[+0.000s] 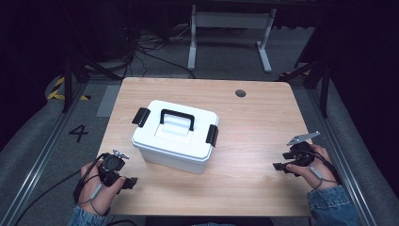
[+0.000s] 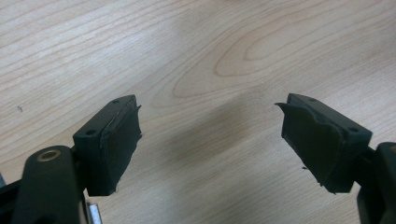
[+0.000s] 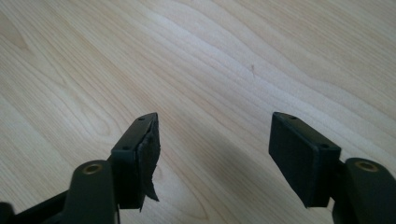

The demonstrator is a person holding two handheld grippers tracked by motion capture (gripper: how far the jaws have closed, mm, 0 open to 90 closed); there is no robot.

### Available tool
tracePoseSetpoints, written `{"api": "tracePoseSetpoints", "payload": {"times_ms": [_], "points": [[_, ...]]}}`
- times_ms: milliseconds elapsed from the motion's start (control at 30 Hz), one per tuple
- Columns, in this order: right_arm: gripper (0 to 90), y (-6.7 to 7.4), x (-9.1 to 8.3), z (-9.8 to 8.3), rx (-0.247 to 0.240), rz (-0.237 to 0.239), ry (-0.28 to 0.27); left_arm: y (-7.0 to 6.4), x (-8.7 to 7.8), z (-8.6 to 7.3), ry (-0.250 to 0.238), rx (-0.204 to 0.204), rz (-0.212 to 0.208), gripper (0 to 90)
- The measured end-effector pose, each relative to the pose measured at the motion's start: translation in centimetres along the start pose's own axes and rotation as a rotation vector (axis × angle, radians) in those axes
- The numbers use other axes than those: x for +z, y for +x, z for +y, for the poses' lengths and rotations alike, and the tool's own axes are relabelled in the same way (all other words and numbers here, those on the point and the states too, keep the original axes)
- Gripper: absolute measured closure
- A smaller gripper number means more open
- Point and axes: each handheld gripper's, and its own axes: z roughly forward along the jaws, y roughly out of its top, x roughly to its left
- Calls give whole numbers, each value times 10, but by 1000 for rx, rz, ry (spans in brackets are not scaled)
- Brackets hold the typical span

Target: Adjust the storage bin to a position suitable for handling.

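Observation:
A white plastic box (image 1: 176, 136) with a black handle (image 1: 177, 117) and two black side latches stands shut on the wooden table (image 1: 254, 127), left of centre. My left gripper (image 1: 127, 182) rests near the table's front left corner, below and left of the box, held in a hand. My right gripper (image 1: 278, 166) lies near the right edge, well apart from the box. In the left gripper view the left gripper (image 2: 210, 135) is open over bare wood. The right gripper (image 3: 215, 149) is likewise open with nothing between its pads (image 3: 149, 158).
A round cable hole (image 1: 240, 93) sits near the table's far edge. Beyond the table are a white stand (image 1: 230, 33) and cables on the grey floor. A floor mark "4" (image 1: 78, 132) lies to the left. Bare wood stretches between the box and the right gripper.

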Motion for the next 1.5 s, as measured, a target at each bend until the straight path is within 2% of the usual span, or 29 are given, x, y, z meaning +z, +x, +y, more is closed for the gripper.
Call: {"api": "tracePoseSetpoints", "payload": {"times_ms": [33,233,433,533,700,767,1000,1067,1100,1233,1400,1467,1500], "points": [[321,1,0,0,4,-6,-15,-1,0,0,-8,-13,6,204],[305,4,-6,3,-10,-27,-60,-1,-2,2,-27,-8,-12,215],[365,4,-5,5,-25,7,-48,-1,-4,1,-33,-14,-14,221],[404,5,-6,8,-59,18,-52,-1,-4,1,-33,-10,-15,221],[485,10,-11,15,-65,48,-90,-2,-5,1,-39,0,-15,221],[488,12,-13,19,-65,66,-110,-3,-5,2,-35,-6,-9,221],[482,23,-18,41,-120,77,-159,-4,-4,3,-39,8,-1,219],[483,25,-18,44,-121,85,-161,-4,-4,3,-37,9,-5,219],[471,29,-20,52,-136,90,-161,-4,-4,3,-36,8,-7,219],[469,34,-22,62,-150,91,-159,-4,-4,3,-37,14,-2,219],[471,42,-24,78,-153,117,-187,-4,-4,4,-35,17,3,219],[477,48,-26,89,-168,123,-196,-5,-3,5,-31,17,0,219],[478,50,-27,92,-172,126,-197,-4,-3,6,-30,28,1,219]]}}
